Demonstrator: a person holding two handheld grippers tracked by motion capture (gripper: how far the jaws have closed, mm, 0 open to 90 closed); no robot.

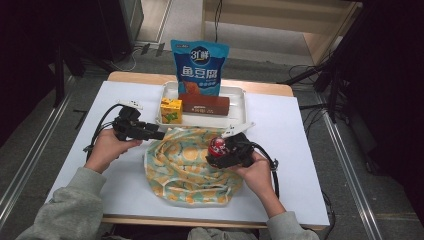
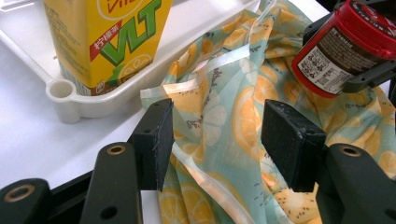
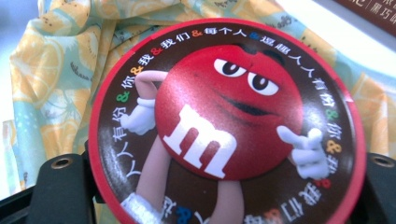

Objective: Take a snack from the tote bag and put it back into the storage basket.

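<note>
A round red M&M's candy can (image 1: 217,147) hangs just above a lemon-print cloth bag (image 1: 186,170), with my right gripper (image 1: 223,154) shut on its sides. In the right gripper view the can's lid (image 3: 224,126) faces the camera, a black jaw at each lower corner. My left gripper (image 1: 153,134) points at the bag's left upper edge. Its jaws stand open in the left gripper view, and the bag's hem (image 2: 212,140) lies between the pads (image 2: 156,135) without being pressed. The can (image 2: 343,44) shows at the upper right there.
A white tray (image 1: 239,109) behind the bag holds a yellow lemon tea carton (image 1: 171,110), a brown chocolate box (image 1: 204,104) and a tall blue snack pouch (image 1: 200,67). The carton (image 2: 105,39) stands close to my left gripper. A white mat (image 1: 285,165) covers the table.
</note>
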